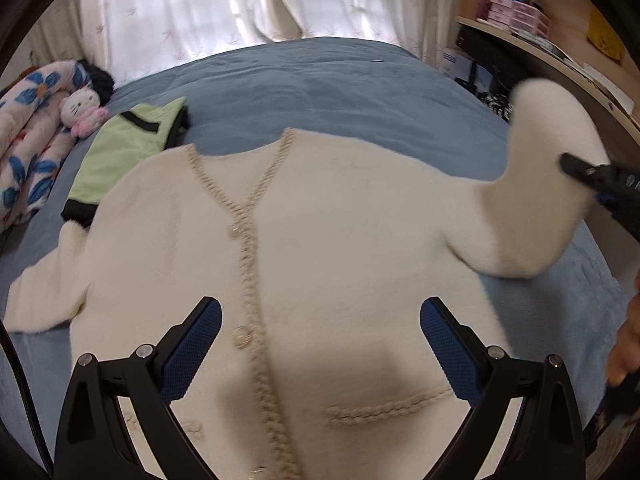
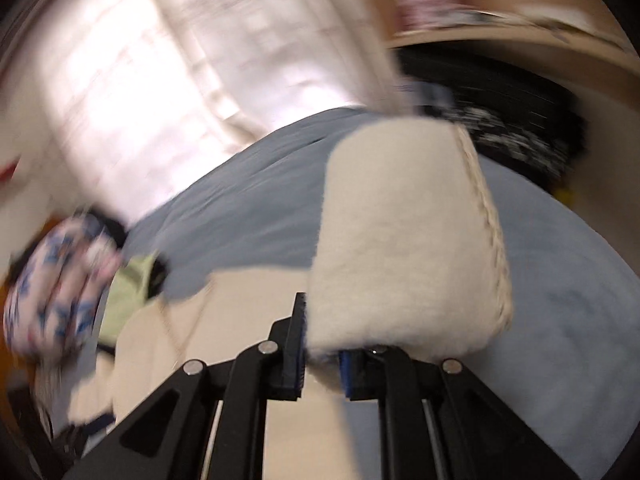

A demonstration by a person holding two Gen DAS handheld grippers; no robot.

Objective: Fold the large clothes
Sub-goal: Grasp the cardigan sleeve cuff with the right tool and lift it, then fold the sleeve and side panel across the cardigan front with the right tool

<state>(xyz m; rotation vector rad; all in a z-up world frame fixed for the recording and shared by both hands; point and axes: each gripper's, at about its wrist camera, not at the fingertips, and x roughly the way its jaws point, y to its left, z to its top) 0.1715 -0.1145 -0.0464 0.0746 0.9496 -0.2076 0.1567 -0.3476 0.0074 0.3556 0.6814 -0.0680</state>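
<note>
A cream fluffy cardigan [image 1: 320, 240] with braided trim and buttons lies front up on the blue bed [image 1: 320, 80]. My left gripper [image 1: 320, 344] is open and empty, hovering over the cardigan's lower front. My right gripper [image 1: 576, 168] comes in from the right and is shut on the cardigan's right sleeve [image 1: 548, 152], lifted off the bed. In the blurred right wrist view the sleeve cuff [image 2: 408, 240] stands up between the closed jaws of my right gripper [image 2: 320, 344]. The left sleeve [image 1: 44, 296] lies flat at the left.
A light green garment with black trim [image 1: 124, 152] lies behind the cardigan's left shoulder. A floral quilt [image 1: 32, 152] and a plush toy [image 1: 82, 112] sit at the left bed edge. Curtains [image 1: 240, 4] hang behind; a desk with shelves [image 1: 540, 48] stands at the right.
</note>
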